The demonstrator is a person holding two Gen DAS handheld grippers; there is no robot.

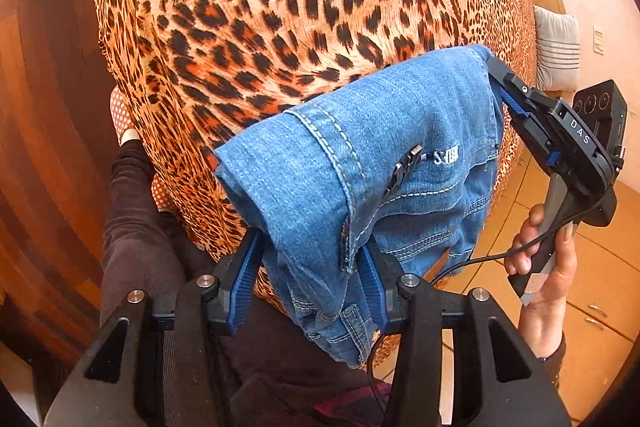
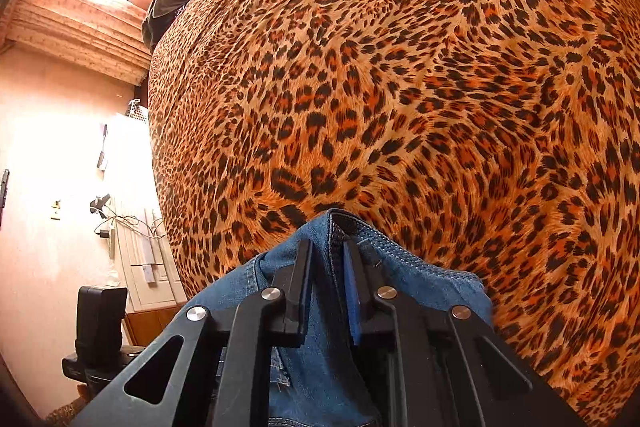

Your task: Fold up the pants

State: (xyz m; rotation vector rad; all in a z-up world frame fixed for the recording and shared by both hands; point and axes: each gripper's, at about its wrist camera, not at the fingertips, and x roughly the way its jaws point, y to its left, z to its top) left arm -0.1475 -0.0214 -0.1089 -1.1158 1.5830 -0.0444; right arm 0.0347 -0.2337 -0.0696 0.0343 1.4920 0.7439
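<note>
- Step: blue jeans (image 1: 380, 155) are lifted above the leopard-print bedspread (image 1: 280, 7), bunched (not yet spread flat)
- Left gripper (image 1: 312, 251) clamps thick denim; right gripper (image 2: 328, 255) pinches a seamed edge
- Next, I judge: lay flat; align legs

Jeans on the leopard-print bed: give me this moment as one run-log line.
stage: lifting jeans | left gripper: denim between fingers, grip unclear | right gripper: shut on jeans | surface: leopard-print bedspread | fold: not yet made
</note>
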